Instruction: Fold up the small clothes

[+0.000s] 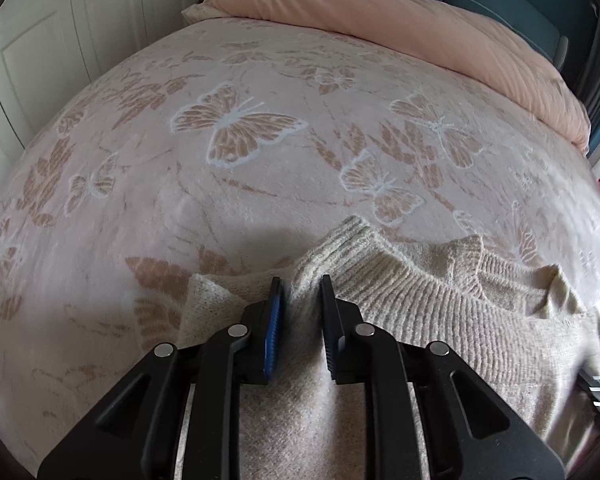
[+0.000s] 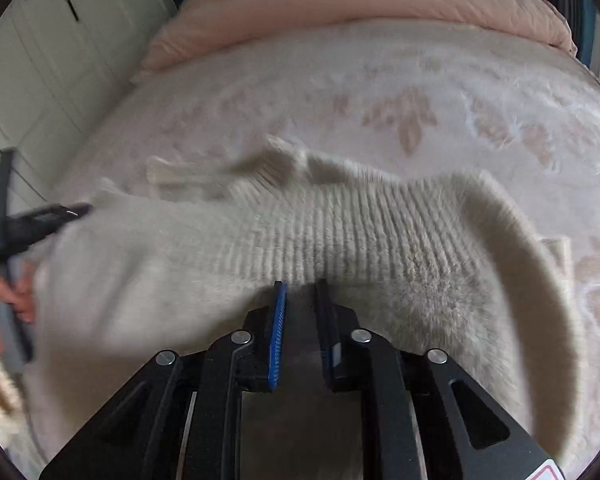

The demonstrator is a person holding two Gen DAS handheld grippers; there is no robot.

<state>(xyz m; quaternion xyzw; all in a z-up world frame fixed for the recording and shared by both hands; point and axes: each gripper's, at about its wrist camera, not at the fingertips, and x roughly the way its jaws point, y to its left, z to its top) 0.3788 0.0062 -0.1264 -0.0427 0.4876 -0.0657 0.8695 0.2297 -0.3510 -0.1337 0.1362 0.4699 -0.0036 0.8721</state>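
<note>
Clearly both the left tongs [image 1: 302, 294] and right tongs [image 2: 300, 294] are clamped on the cream sweater [image 1: 440, 320]; thick, stretchy knit could slip free, spoiling the fold.

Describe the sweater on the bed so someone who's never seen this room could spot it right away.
Start at the bed's butterfly-print blanket, below the rolled pink duvet. At its near edge lies the cream knit sweater, pinched by the left gripper and right gripper. Its chunky ribbed collar and plain, unprinted wool set it apart.
</note>
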